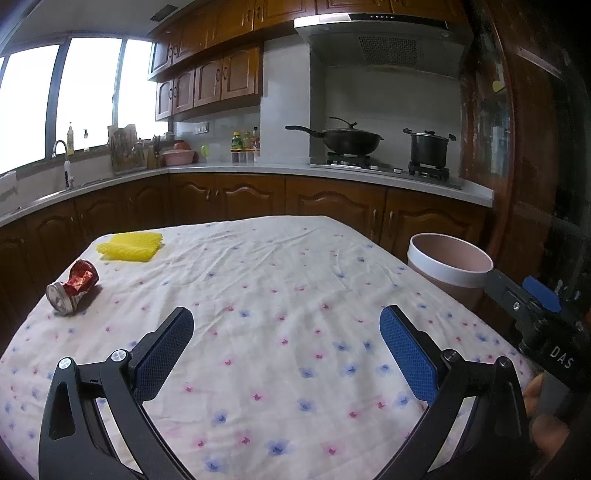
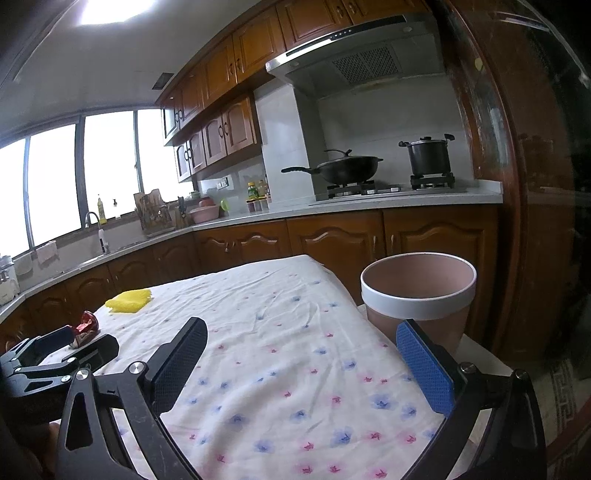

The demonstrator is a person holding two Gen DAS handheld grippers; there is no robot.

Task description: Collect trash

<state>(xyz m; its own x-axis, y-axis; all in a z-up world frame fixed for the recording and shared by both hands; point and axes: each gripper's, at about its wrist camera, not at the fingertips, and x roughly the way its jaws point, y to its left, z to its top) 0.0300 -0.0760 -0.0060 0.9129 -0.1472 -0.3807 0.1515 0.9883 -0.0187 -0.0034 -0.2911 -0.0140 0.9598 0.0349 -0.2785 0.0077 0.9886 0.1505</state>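
Two grippers over floral tablecloth (image 1: 280, 295), both empty. Left gripper (image 1: 286, 332): jaws spread wide, blue pads (image 1: 406, 354) well apart, nothing between them, nothing held. Right gripper (image 2: 303, 350): jaws likewise spread wide, nothing gripped; seen also at right edge of left wrist view, beside the bin.

Trash on table, left side, ahead of left gripper: crushed red can (image 1: 73, 286) lying on its side, silver end toward near-left, resting on the cloth. Just beyond it, apart from it, yellow mesh wrap (image 1: 129, 246) lying flat near far-left edge of table. In right wrist view, can (image 2: 88, 325) partly hidden behind left gripper's fingers.

Off right edge of table: pink bin (image 2: 417, 295) with white rim band, upright, open top; inside looks bare as far as visible, bottom not seen.

Farther back: kitchen counter (image 1: 258, 170) with wooden cabinets below and above. Lidded wok (image 1: 347, 140) and black lidded pot (image 1: 428, 146) on gas hob, range hood (image 1: 376, 33) over them. Bottles, pink basin (image 1: 178, 157), faucet (image 1: 61, 147) at sink under bright windows.
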